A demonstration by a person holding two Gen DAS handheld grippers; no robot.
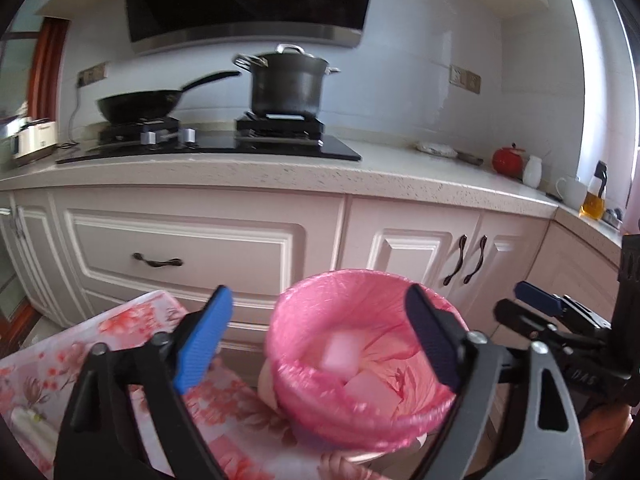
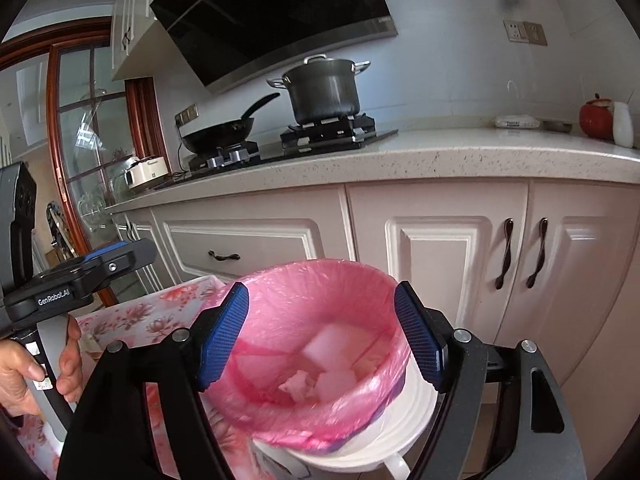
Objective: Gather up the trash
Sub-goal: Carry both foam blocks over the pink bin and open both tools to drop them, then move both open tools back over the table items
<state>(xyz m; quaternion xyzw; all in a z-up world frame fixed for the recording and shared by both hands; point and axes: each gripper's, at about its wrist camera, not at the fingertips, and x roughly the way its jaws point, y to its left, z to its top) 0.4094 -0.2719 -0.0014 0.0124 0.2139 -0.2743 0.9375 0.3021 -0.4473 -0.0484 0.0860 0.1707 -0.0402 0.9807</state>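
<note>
A white bin [image 2: 400,432] lined with a pink bag [image 1: 304,296] stands by the floral table, directly under both grippers. Pale trash pieces [image 2: 332,344] and a crumpled scrap [image 2: 298,388] lie inside it. In the left wrist view a blurred pale piece [image 1: 342,354] shows in the bin's mouth, above another piece [image 1: 368,396]. My left gripper [image 1: 319,292] is open over the bin with nothing between its pads. My right gripper [image 2: 321,286] is open too, also with nothing held. Each gripper appears at the edge of the other's view, the left held by a hand [image 2: 24,368].
A floral-covered table [image 1: 120,340] sits left of the bin. Behind the bin are pink-white cabinets [image 2: 440,248] under a speckled counter [image 1: 280,172]. On the counter are a stove with a pot [image 1: 286,82] and a wok [image 1: 140,106], and a red jar [image 2: 596,118].
</note>
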